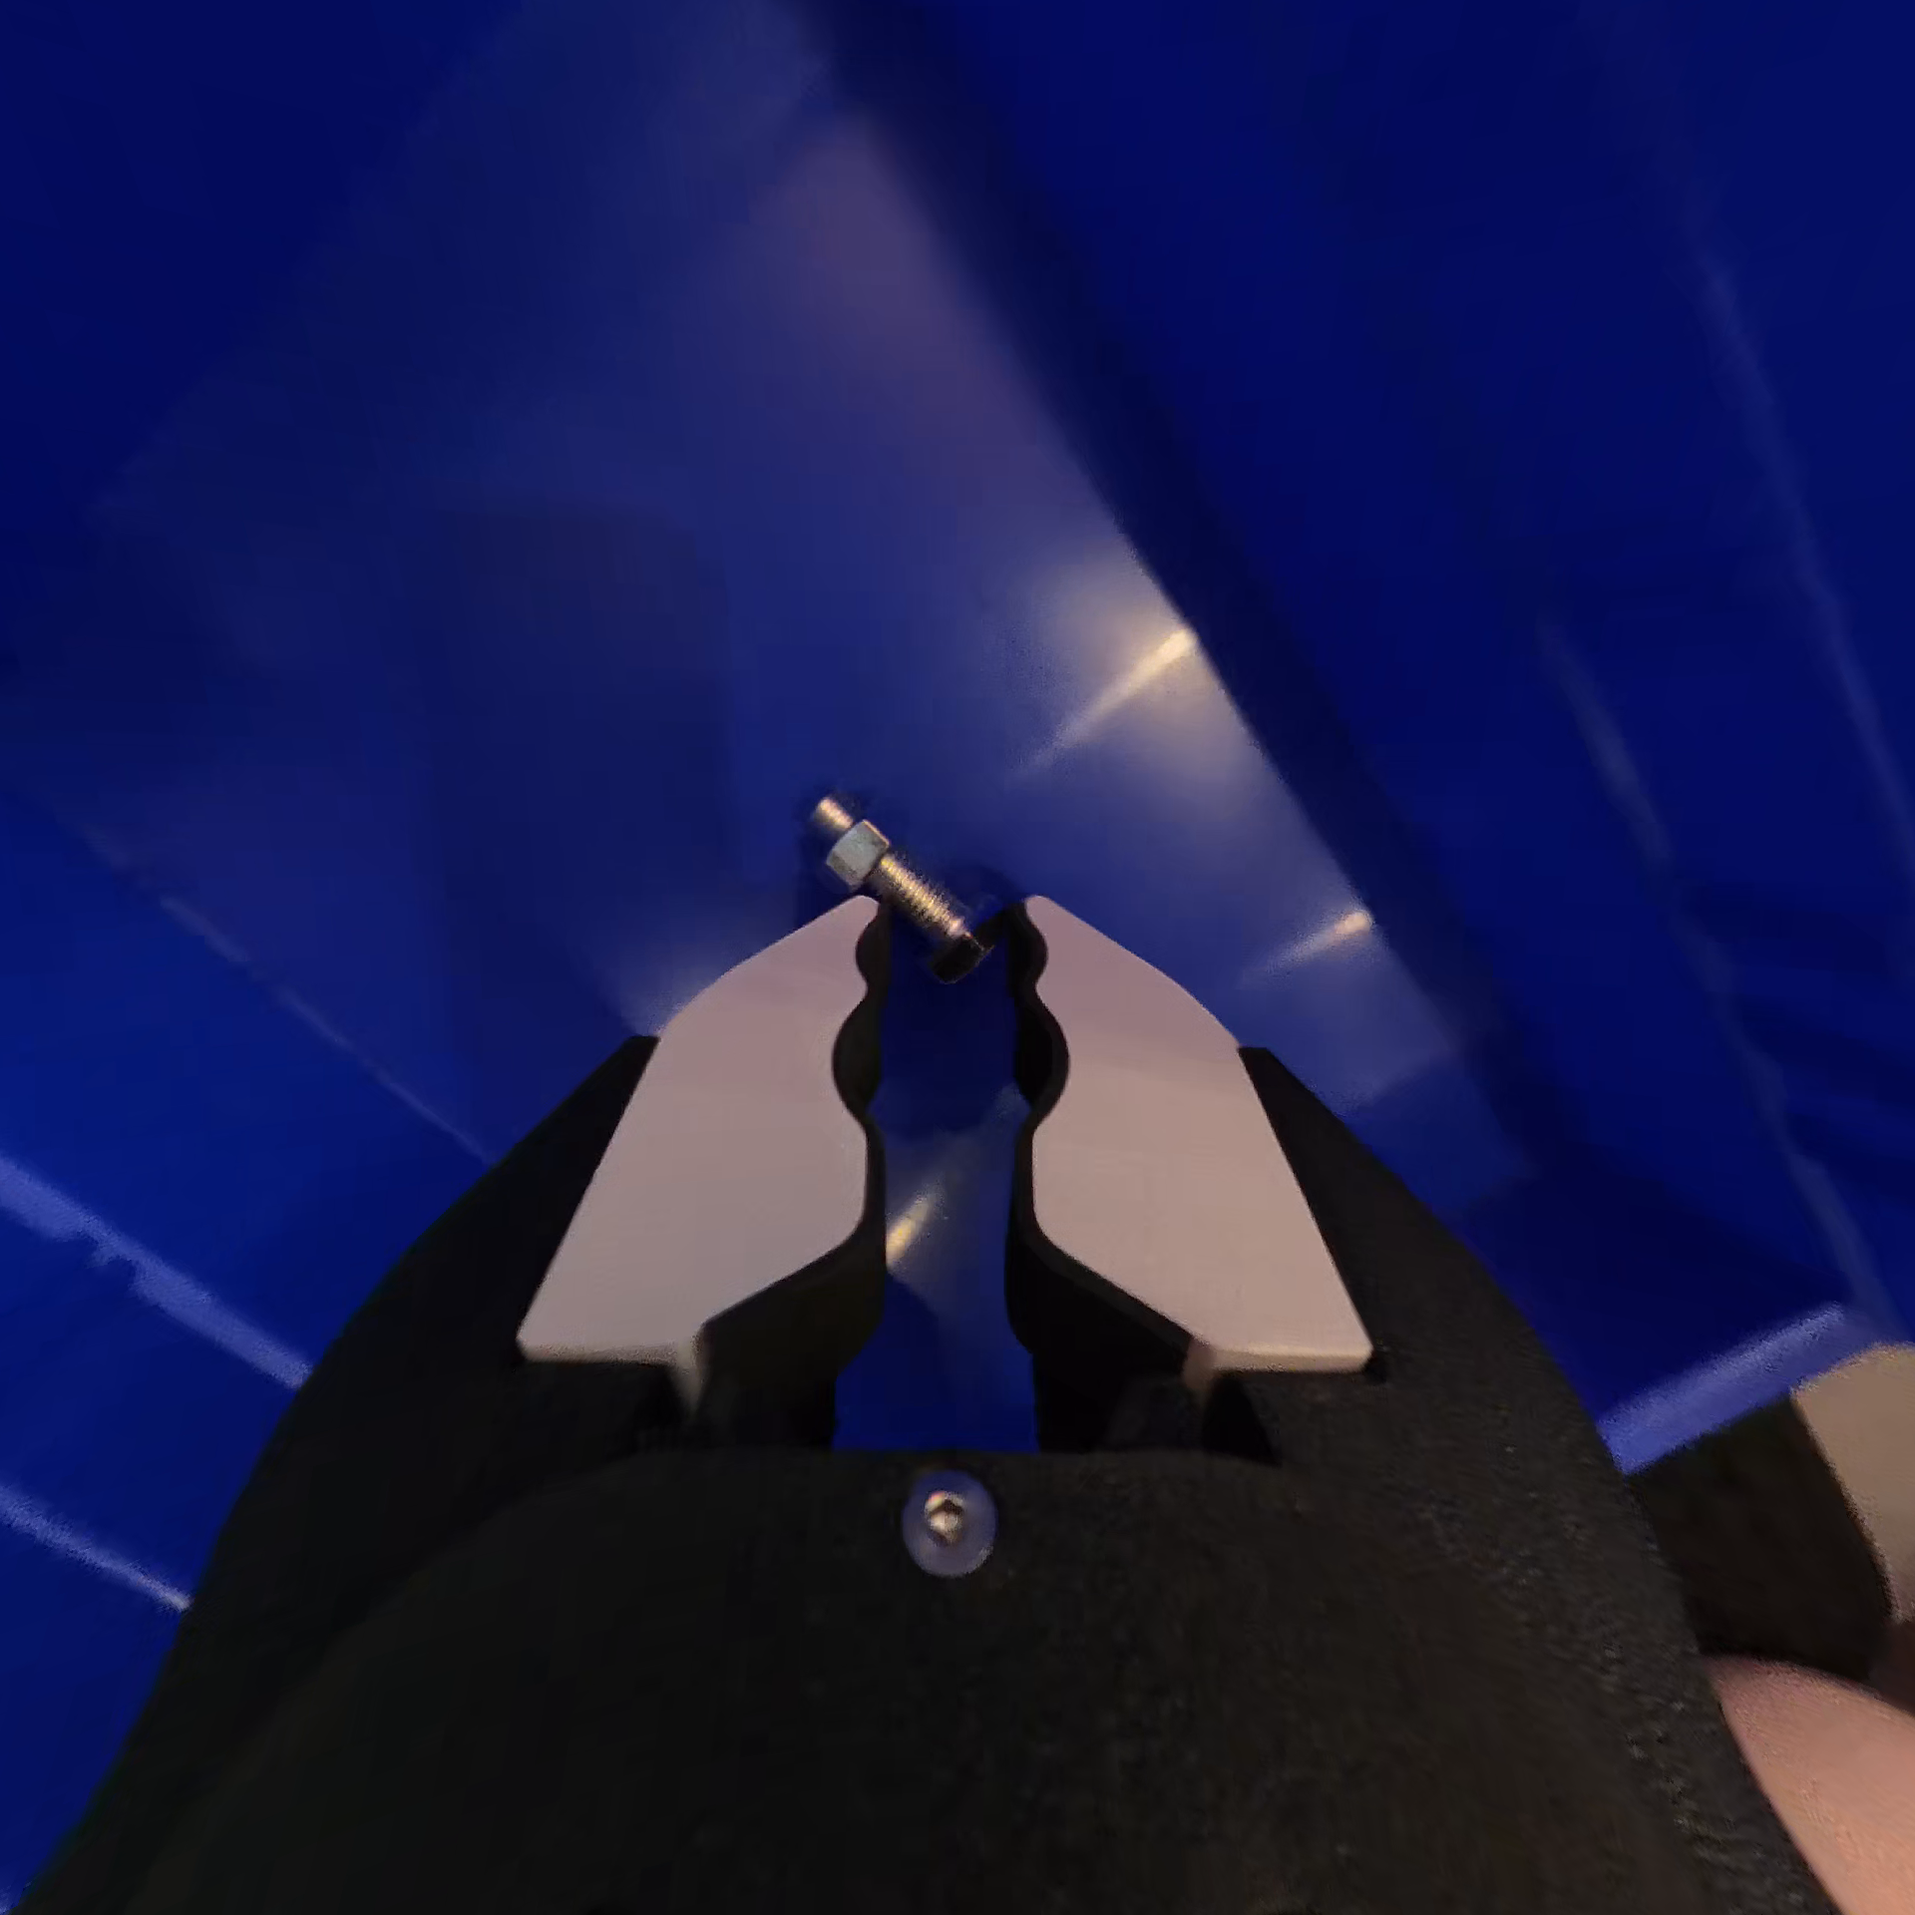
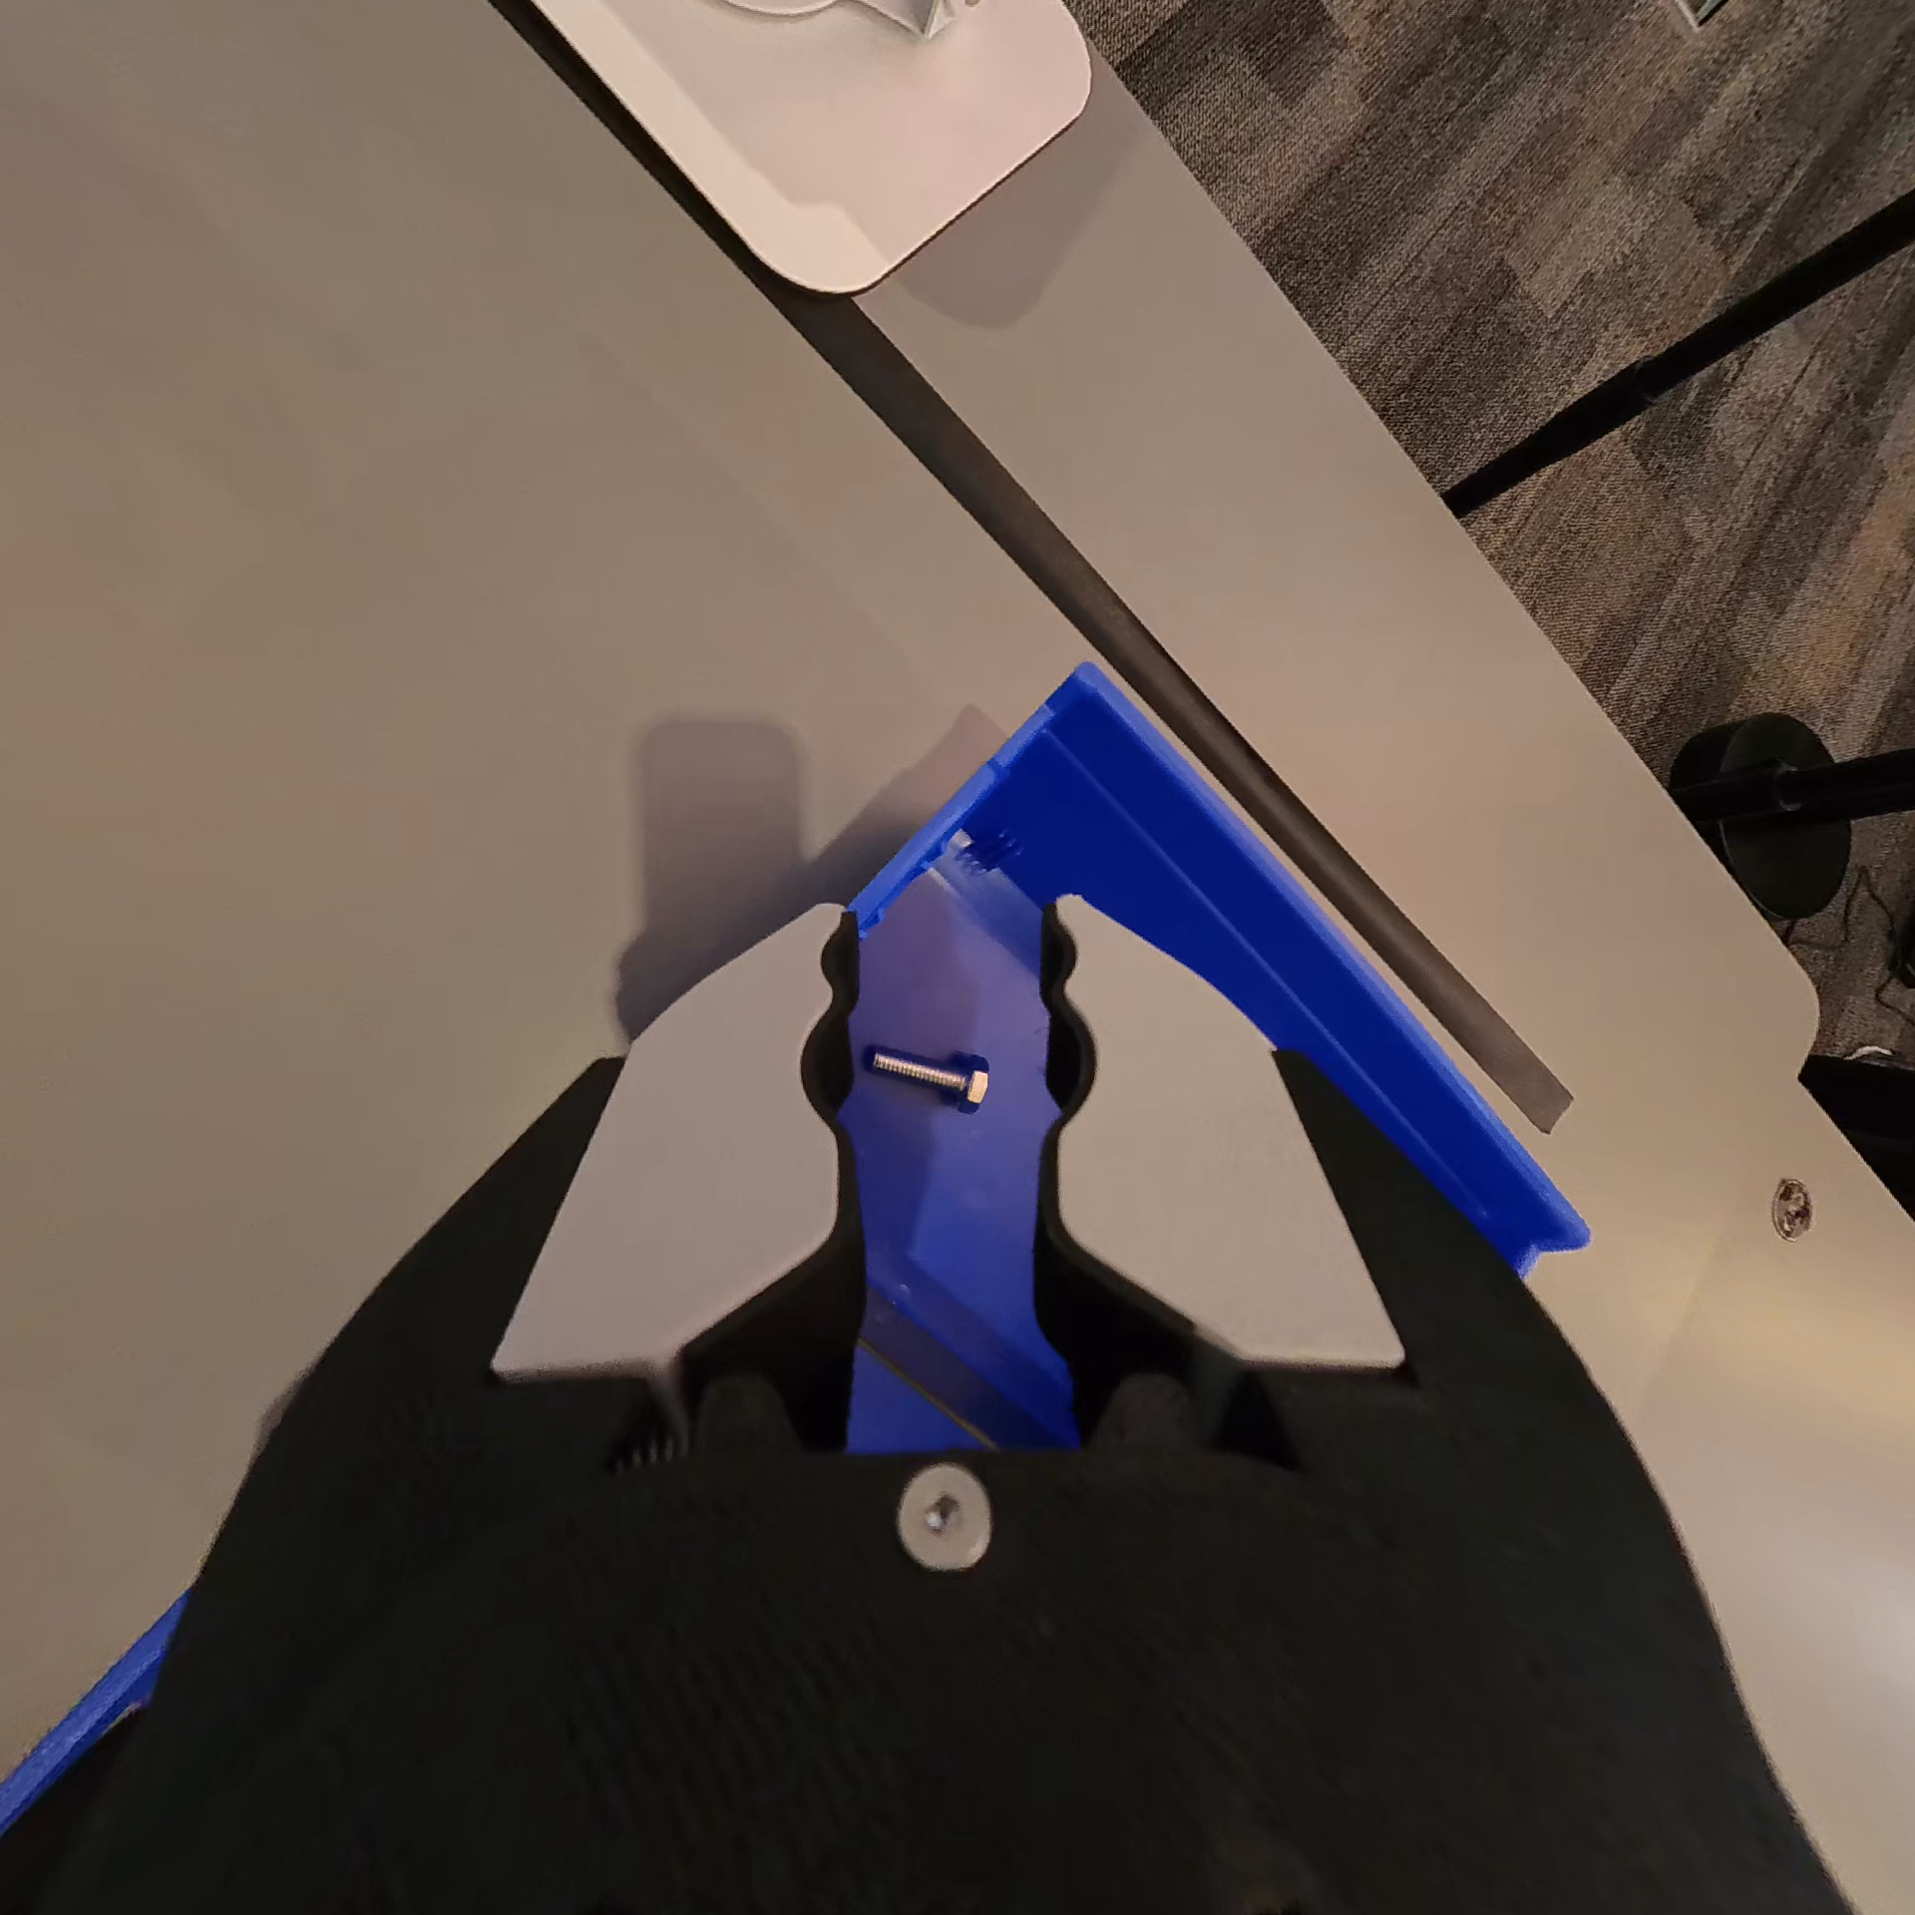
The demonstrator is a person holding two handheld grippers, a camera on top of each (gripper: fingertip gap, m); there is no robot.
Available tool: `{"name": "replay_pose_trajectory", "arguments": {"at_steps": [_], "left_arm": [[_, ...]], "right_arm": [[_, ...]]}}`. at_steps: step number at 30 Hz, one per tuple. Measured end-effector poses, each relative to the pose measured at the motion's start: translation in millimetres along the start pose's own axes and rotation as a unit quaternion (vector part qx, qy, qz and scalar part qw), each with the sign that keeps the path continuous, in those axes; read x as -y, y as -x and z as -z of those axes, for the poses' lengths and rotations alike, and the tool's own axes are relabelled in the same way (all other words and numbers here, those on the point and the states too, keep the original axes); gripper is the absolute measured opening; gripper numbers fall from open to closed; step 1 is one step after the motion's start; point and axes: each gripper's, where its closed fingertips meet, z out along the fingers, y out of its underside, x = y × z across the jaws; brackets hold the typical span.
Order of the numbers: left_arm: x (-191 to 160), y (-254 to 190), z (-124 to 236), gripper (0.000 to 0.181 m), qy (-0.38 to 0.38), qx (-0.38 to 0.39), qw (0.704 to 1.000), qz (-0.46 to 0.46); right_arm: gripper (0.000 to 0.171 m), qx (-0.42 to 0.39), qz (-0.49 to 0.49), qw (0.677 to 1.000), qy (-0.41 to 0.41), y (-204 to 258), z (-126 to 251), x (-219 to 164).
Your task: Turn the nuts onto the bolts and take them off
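The left gripper (image 1: 941, 912) is positioned inside a blue bin (image 1: 1347, 415), whose walls fill the left wrist view. Its jaws stand apart with a narrow gap between the tips and clamp nothing. A silver bolt with nut (image 1: 899, 889) lies on the bin floor at the fingertips: the nut (image 1: 854, 852) is threaded on near the far end of the shank, and the dark hex head sits in the gap between the two tips, close to the right finger; whether the head touches that finger cannot be determined. The right gripper (image 2: 948, 917) is held above the same blue bin (image 2: 1223, 912), which rests on a grey surface (image 2: 363, 518). Its jaws are likewise parted and empty. A bare bolt (image 2: 931, 1078) lies on the bin floor, seen through the gap between the fingers, with its hex head toward the right and its threaded end toward the left; no nut is visible on it. A white flat object (image 2: 881, 135) rests on the surface at the top of the right wrist view, well apart from the bin. Patterned carpet (image 2: 1554, 207) lies beyond the surface edge.
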Motion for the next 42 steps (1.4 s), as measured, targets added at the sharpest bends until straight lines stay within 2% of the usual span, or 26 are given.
{"name": "replay_pose_trajectory", "arguments": {"at_steps": [1,4,6,7,10,16,18,23,28,36,39,42], "left_arm": [[-1.0,-4.9,0.8,0.021,-0.001,-0.005,1.000,-0.024],[-1.5,-7.3,4.0,0.024,-0.003,-0.010,1.000,-0.014],[5.9,-2.7,10.0,0.040,-0.026,-0.015,0.999,0.029],[9.1,-2.7,13.6,0.041,-0.038,-0.026,0.998,0.052],[15.2,-1.9,20.5,0.038,-0.049,-0.038,0.990,0.127],[13.3,-4.6,11.7,0.029,-0.001,-0.008,0.974,0.227],[8.7,1.2,9.7,0.029,0.020,0.032,0.975,0.217],[5.8,1.3,6.1,0.026,0.034,0.041,0.972,0.229],[2.4,-0.3,-2.4,0.026,0.042,0.022,0.967,0.250],[3.1,-4.3,-3.9,0.009,0.053,0.012,0.975,0.214],[13.4,2.4,5.7,0.010,0.017,0.025,0.979,0.201],[38.1,-0.8,41.3,0.010,-0.080,0.010,0.980,0.184]], "right_arm": [[0.034,-0.001,0.000,1.000,0.001,-0.4,-0.1,-0.4],[0.034,-0.001,-0.002,1.000,0.002,-1.1,0.0,-1.5],[0.034,-0.001,-0.003,1.000,0.002,-1.5,0.5,-1.7],[0.034,-0.001,-0.003,1.000,0.002,-1.5,0.7,-1.6],[0.034,0.000,-0.001,1.000,0.004,-0.6,0.2,-1.7],[0.035,-0.002,0.005,1.000,0.014,0.3,-2.0,-3.9],[0.035,-0.002,0.004,1.000,0.014,0.2,-1.9,-4.0],[0.035,-0.001,0.005,1.000,0.016,0.2,-2.0,-4.9],[0.035,-0.002,0.010,1.000,0.022,0.5,-3.1,-6.5],[0.034,-0.004,0.017,0.999,0.027,1.8,-5.2,-6.7],[0.034,-0.014,0.008,1.000,0.012,-2.3,-1.2,-1.9],[0.032,-0.032,-0.001,0.999,-0.040,-6.5,13.3,17.0]]}}
